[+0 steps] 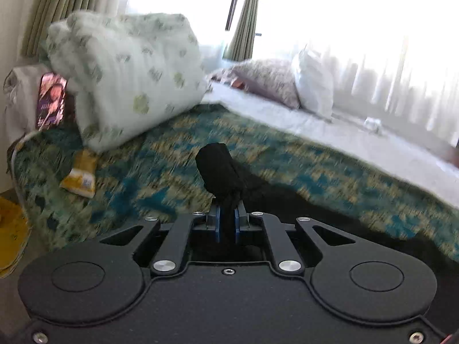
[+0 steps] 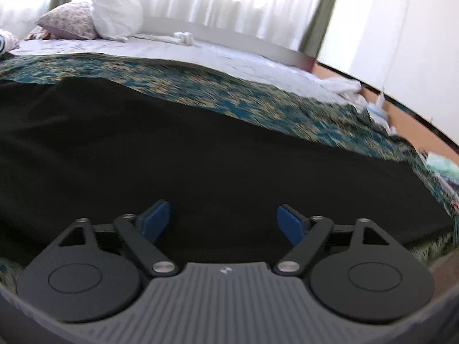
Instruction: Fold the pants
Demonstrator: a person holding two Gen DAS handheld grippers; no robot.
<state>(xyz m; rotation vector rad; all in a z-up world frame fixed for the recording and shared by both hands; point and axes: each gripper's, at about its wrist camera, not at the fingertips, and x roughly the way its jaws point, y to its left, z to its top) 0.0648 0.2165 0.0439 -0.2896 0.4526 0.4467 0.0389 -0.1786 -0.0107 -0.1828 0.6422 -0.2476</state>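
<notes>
The left gripper [image 1: 226, 223] pinches a bunched end of the black pants [image 2: 200, 154] lying on the teal bedspread [image 1: 160, 154]; the right gripper [image 2: 223, 220] stands wide open just above them.

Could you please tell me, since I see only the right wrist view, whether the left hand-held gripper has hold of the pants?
Observer: Yes, the left hand-held gripper is shut on a bunched end of the black pants.
Operator: What lies beyond that end?
Observer: A folded pale green quilt rests on the patterned bedspread.
Operator: Is anything else nearby?
Observer: A yellow packet lies beside the quilt, clear of the pants.
</notes>
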